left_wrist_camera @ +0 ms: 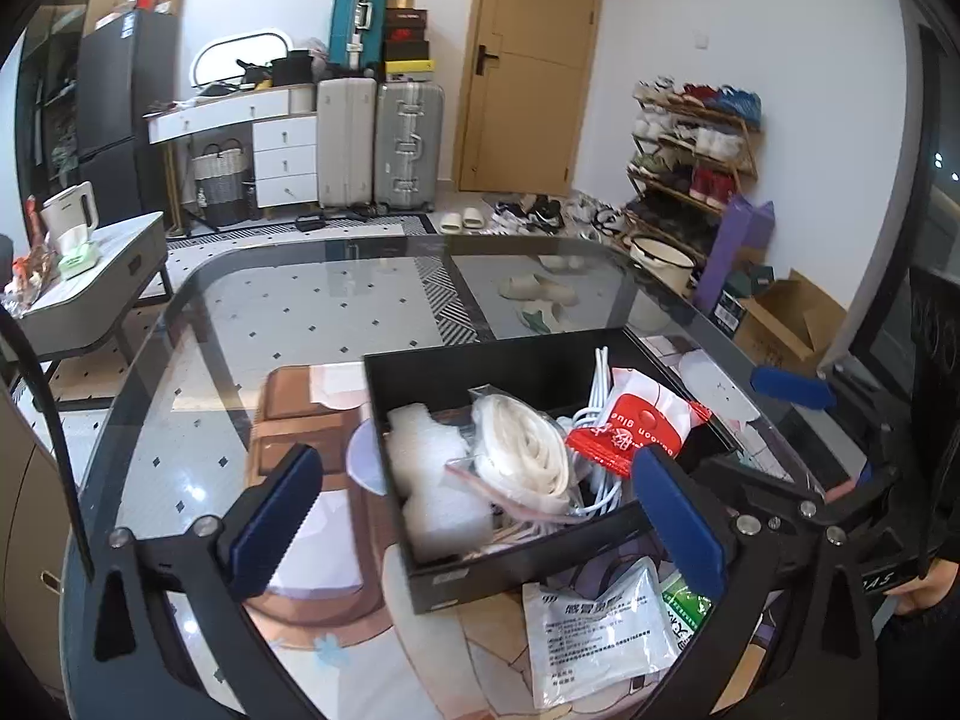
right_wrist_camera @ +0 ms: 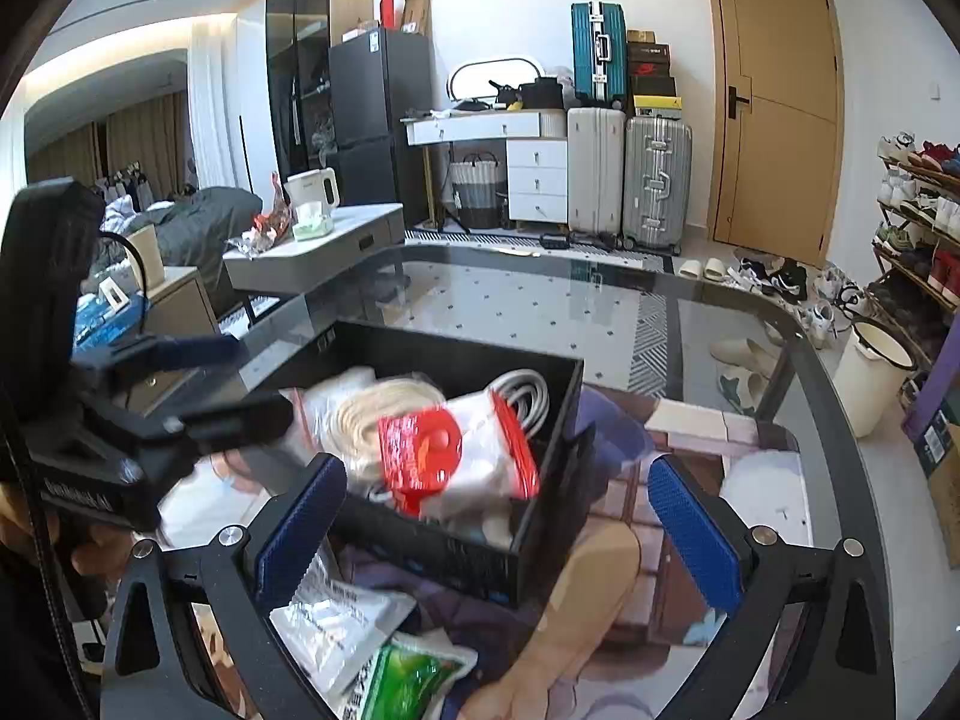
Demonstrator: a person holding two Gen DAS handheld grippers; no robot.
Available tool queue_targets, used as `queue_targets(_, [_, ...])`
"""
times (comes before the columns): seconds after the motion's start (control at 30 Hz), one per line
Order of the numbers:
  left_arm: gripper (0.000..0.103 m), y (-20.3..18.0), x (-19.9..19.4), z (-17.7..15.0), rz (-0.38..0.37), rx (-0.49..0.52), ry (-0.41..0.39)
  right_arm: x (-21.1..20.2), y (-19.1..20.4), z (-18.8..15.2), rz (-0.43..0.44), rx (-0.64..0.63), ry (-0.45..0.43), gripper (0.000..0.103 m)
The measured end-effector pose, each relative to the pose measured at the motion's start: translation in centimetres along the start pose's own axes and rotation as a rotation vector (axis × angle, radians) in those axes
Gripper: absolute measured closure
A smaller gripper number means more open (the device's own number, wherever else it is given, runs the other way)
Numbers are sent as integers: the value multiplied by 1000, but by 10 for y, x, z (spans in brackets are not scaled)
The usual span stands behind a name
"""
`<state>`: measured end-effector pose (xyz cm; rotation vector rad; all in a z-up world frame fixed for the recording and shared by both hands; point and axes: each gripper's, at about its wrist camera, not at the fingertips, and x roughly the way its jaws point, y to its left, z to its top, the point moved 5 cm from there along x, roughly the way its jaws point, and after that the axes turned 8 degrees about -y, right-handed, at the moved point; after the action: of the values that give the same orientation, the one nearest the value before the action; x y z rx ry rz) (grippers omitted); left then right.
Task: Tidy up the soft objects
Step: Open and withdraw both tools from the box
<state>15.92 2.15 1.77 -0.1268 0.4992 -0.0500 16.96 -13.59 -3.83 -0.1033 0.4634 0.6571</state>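
A black open box [left_wrist_camera: 420, 372] [right_wrist_camera: 456, 552] stands on the glass table. In it lie white foam [left_wrist_camera: 429, 462], a bagged white cord coil [left_wrist_camera: 528, 456] [right_wrist_camera: 372, 414], a red-and-white packet [left_wrist_camera: 636, 426] [right_wrist_camera: 444, 456] and white cables [left_wrist_camera: 591, 384]. In front of the box lie a white sachet [left_wrist_camera: 600, 636] [right_wrist_camera: 336, 624] and a green-and-white packet [left_wrist_camera: 687, 606] [right_wrist_camera: 408, 678]. My left gripper [left_wrist_camera: 480, 516] is open and empty, just in front of the box. My right gripper [right_wrist_camera: 498, 522] is open and empty, over the box's near corner. The left gripper also shows in the right wrist view [right_wrist_camera: 198, 384].
The glass table [left_wrist_camera: 312, 300] has a rounded dark rim; a cartoon-print mat [right_wrist_camera: 660, 600] lies under the box. A side table with a kettle [left_wrist_camera: 69, 213] stands at the left. Suitcases [left_wrist_camera: 408, 144], a door, a shoe rack [left_wrist_camera: 690, 150] and a cardboard box stand beyond.
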Motion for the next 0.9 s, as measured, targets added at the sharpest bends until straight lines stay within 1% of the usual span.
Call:
queue_targets(0.1, [0, 7, -8, -5, 10, -29, -4, -9, 1, -8, 17, 25, 12, 1])
queue_targets(0.27, [0, 10, -18, -16, 5, -64, -10, -18, 4, -23, -10, 24, 42, 1])
queue_targets(0.43, [0, 4, -24, -30, 6, -55, -5, -26, 1, -38, -27, 41, 67, 1])
queue_targets(0.5, [0, 3, -27, -33, 20, -48, -17, -31, 0, -44, -32, 46, 74, 1])
queue_targets(0.63, [0, 3, -32, -42, 22, -60, -23, -36, 1, -57, -38, 61, 95, 1])
queue_targets(0.9, [0, 1, -29, -60, 24, -53, -1, -30, 8, -80, -40, 38, 149, 1])
